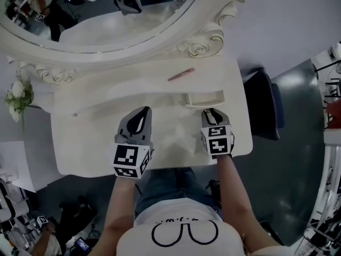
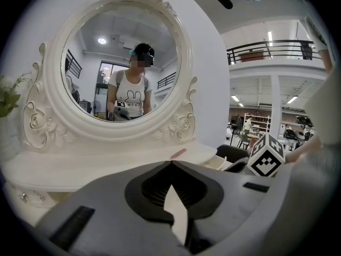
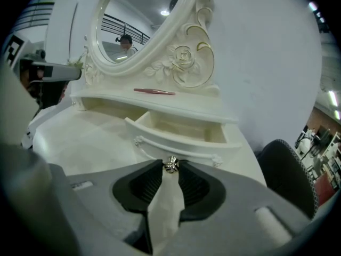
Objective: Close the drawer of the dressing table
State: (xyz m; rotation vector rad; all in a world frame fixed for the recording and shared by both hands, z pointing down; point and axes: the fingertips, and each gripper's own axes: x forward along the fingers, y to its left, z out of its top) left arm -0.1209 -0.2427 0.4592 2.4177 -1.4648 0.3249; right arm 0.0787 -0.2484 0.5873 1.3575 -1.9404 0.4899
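The white dressing table (image 1: 96, 143) has one small drawer (image 1: 205, 97) pulled out at its right, under the upper shelf. In the right gripper view the drawer (image 3: 181, 132) is empty, and its small metal knob (image 3: 170, 165) sits between the jaw tips. My right gripper (image 1: 211, 112) is shut on that knob. My left gripper (image 1: 143, 111) hovers over the tabletop left of the drawer; its jaws meet with nothing between them (image 2: 171, 162).
A large oval mirror (image 1: 101, 20) in a carved frame stands at the back. A slim pink object (image 1: 181, 74) lies on the upper shelf above the drawer. White flowers (image 1: 18, 97) stand at the left, and a dark chair (image 1: 265, 103) is close to the table's right edge.
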